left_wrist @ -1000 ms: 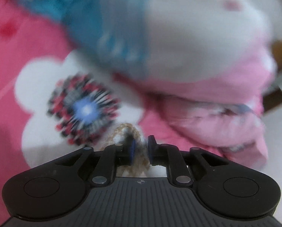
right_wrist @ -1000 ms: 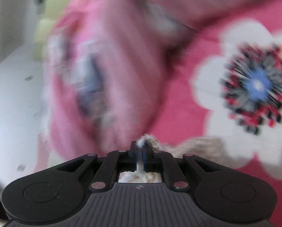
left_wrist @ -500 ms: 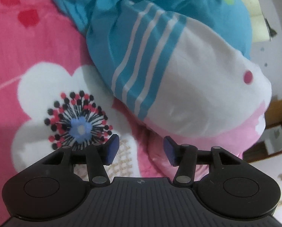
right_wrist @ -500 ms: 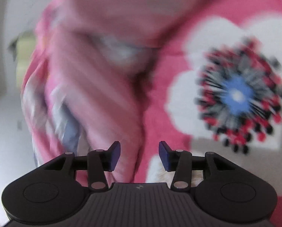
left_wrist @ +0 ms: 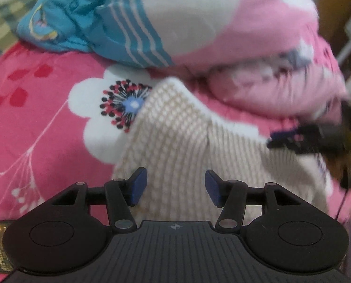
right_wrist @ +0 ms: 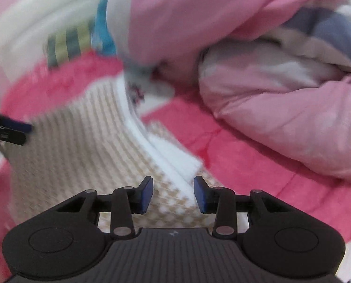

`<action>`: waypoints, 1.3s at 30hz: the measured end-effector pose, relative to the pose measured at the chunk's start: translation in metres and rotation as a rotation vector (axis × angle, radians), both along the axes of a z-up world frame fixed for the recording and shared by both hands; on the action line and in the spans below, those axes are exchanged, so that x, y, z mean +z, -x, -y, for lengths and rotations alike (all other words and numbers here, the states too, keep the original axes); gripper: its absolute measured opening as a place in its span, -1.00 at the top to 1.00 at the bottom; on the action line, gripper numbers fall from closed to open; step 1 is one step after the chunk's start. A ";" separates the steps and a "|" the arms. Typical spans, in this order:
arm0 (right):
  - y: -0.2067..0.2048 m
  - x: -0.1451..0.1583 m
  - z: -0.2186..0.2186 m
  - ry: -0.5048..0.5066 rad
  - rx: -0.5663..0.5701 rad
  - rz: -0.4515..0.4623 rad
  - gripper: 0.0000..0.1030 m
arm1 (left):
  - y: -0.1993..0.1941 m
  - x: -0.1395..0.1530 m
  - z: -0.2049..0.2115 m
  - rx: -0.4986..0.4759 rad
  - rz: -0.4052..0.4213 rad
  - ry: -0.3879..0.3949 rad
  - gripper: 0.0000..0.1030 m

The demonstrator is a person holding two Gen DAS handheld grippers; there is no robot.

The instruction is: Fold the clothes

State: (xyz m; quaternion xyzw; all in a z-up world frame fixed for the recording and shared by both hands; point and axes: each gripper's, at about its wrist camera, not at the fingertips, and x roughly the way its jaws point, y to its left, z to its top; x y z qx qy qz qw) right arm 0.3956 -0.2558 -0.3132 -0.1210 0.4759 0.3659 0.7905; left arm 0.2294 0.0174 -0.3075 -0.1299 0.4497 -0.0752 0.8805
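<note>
A cream and beige knitted sweater [left_wrist: 182,146] lies on the pink flowered bedsheet [left_wrist: 34,108]. My left gripper [left_wrist: 175,187] is open and empty, hovering over the sweater's near part. My right gripper [right_wrist: 173,194] is open and empty over the sweater [right_wrist: 81,146], its jaws either side of a white ribbed cuff [right_wrist: 175,160]. The right gripper also shows at the right edge of the left wrist view [left_wrist: 305,139], and a left fingertip [right_wrist: 10,129] shows at the left edge of the right wrist view.
A bundled pink, white and blue striped quilt [left_wrist: 199,28] lies just beyond the sweater and fills the upper right of the right wrist view [right_wrist: 281,94]. A green checked pillow [left_wrist: 1,23] sits far left. Wooden furniture [left_wrist: 333,7] stands beyond the bed.
Both grippers were shut on the sweater a second ago, then opened and let it go. Both have since pulled back, so the sweater now lies spread in front of them.
</note>
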 end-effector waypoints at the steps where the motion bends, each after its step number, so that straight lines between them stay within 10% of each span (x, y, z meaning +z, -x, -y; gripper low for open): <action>1: 0.000 -0.005 -0.003 0.026 0.029 -0.022 0.36 | 0.001 -0.004 0.004 -0.016 0.008 -0.025 -0.06; 8: 0.002 -0.008 -0.020 0.144 0.088 0.041 0.73 | 0.005 -0.013 0.025 -0.106 0.080 -0.150 -0.06; 22: -0.008 -0.019 -0.027 0.195 0.121 -0.028 0.20 | 0.010 -0.036 0.041 -0.220 0.127 -0.263 -0.07; 27: 0.006 -0.008 -0.031 0.226 0.187 0.009 0.90 | 0.009 -0.043 0.037 -0.194 0.128 -0.241 -0.07; 35: 0.024 0.039 -0.023 0.161 0.095 0.232 0.94 | 0.003 -0.027 0.034 -0.130 0.216 -0.246 -0.07; 39: 0.009 0.009 -0.024 0.195 0.025 0.238 0.94 | -0.007 -0.027 0.040 -0.146 0.238 -0.269 -0.07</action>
